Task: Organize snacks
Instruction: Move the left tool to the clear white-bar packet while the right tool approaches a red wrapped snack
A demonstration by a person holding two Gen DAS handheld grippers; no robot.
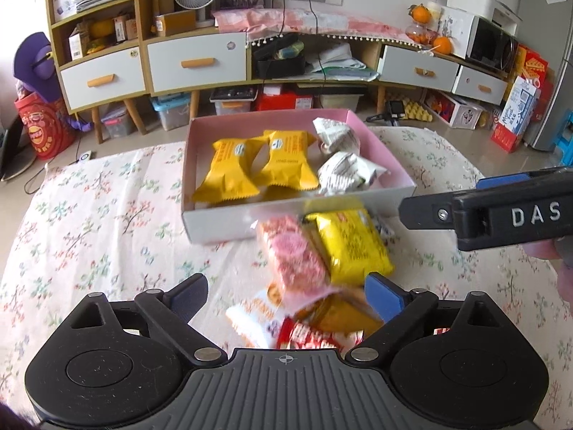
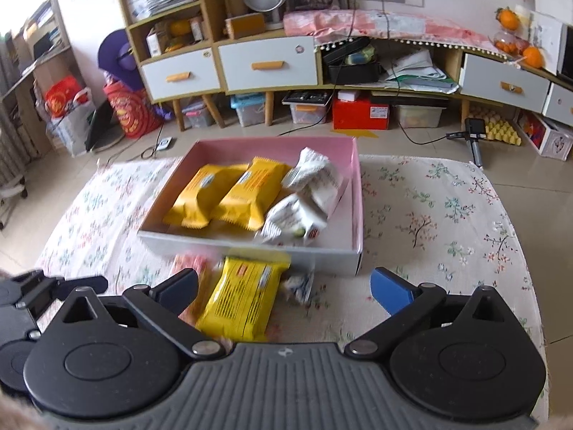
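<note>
On the floral-clothed bench (image 1: pixel 89 215), the left tongs (image 1: pixel 286 295) gape wide over a loose heap of snacks (image 1: pixel 315 272), gripping nothing. At twelve o'clock of the heap sits the pink box (image 2: pixel 358 186), holding yellow and white packets. The right tongs (image 2: pixel 286 288) gape wide above a yellow packet (image 2: pixel 243 301), untouched.

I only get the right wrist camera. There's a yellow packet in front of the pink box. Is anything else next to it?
Observer: Yes. The left wrist view shows a pink packet lying right against the yellow packet.
Operator: Any more hiding?
Observer: Closer to the left gripper, a red-and-white packet and a white-and-orange packet lie in the same pile.
Operator: Is that gripper holding one?
Observer: No. Its jaws stand wide open on either side of the pile, squeezing nothing.
</note>
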